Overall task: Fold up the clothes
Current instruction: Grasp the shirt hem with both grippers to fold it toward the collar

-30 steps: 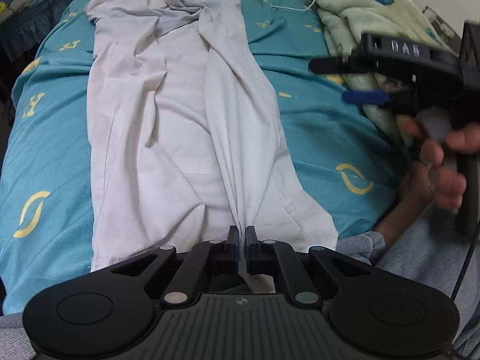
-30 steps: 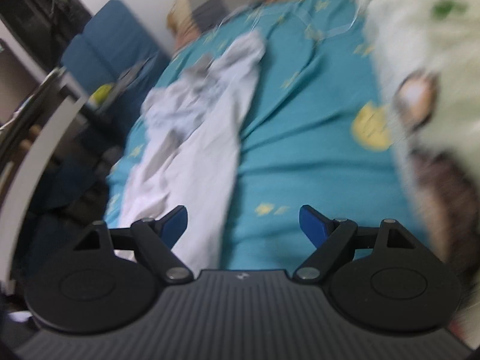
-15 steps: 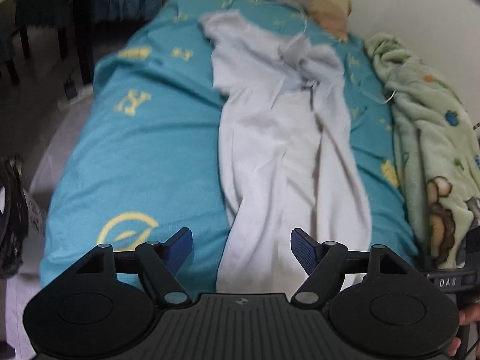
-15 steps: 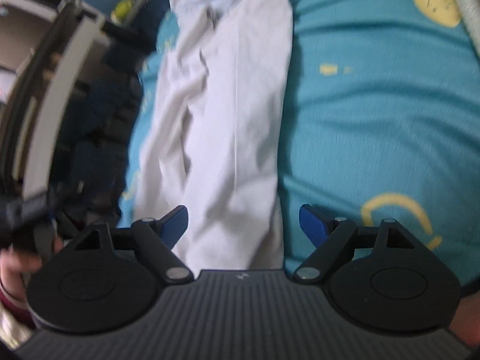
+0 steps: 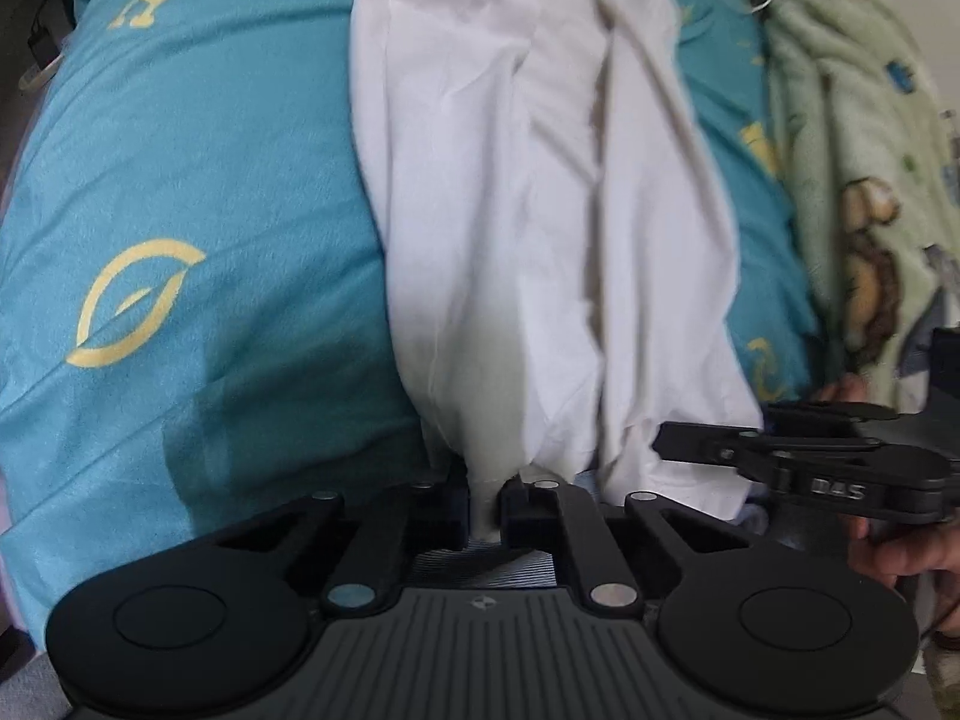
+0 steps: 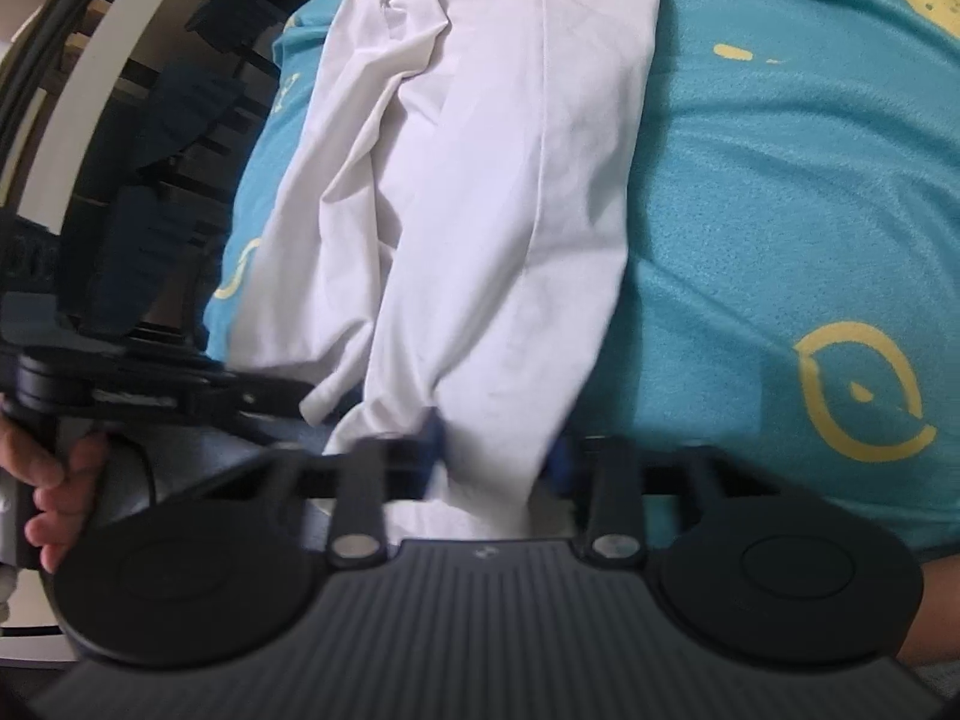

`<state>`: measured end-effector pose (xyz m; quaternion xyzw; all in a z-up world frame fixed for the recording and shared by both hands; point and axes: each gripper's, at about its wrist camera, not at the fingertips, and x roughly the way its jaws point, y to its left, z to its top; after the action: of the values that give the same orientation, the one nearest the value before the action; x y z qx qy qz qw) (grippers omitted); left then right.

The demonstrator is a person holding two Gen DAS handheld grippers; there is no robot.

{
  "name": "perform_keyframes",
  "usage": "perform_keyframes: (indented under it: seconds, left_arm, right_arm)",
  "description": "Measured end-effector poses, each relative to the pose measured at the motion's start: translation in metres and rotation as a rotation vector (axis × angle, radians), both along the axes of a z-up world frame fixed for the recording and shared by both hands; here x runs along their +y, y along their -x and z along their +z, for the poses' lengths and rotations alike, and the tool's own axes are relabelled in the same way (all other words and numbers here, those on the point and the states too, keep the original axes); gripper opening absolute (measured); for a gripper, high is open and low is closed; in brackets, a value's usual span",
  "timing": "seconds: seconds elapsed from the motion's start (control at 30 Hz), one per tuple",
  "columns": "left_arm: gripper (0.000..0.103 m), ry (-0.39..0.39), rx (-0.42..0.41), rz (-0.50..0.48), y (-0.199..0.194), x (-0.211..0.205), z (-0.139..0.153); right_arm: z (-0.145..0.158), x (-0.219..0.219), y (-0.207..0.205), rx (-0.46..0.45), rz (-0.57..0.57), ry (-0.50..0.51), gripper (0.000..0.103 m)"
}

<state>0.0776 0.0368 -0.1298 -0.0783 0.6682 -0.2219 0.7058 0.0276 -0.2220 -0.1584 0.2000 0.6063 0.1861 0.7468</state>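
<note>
Home bedroom (teal bedsheet, cartoon fleece blanket).

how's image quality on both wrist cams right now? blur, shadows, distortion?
Left wrist: white garment motion-smeared, left tongs sharp, their shadow on the teal sheet, fisheye bowing at the edges. Right wrist: right tongs smeared around the cloth, garment softer low in frame, sheet weave crisp.

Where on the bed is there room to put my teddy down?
Bare blue bedsheet lies left of the white garment, and more sheet on its other side in the right wrist view. The strip between garment and green blanket is narrow, crowded.
</note>
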Motion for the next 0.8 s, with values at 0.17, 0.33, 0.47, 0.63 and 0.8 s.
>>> perform_keyframes:
  seconds: [0.17,0.33,0.47,0.63,0.8]
  left_arm:
    - [0.008,0.146,-0.136,0.086,0.013,0.033,0.062]
    - [0.007,0.241,-0.255,0.142,0.046,0.057,0.126]
    - [0.007,0.283,-0.301,0.144,0.095,0.056,0.154]
    - [0.007,0.308,-0.307,0.135,0.166,0.055,0.16]
    - [0.007,0.328,-0.284,0.115,0.224,0.06,0.14]
  right_arm:
    - [0.037,-0.013,0.009,-0.056,-0.027,-0.064,0.012]
    - [0.091,-0.04,0.032,-0.177,-0.083,-0.096,0.011]
    - [0.121,-0.057,0.065,-0.253,-0.122,-0.114,0.01]
    - [0.12,-0.064,0.121,-0.291,-0.163,-0.145,0.011]
    - [0.106,-0.073,0.172,-0.302,-0.219,-0.181,0.011]
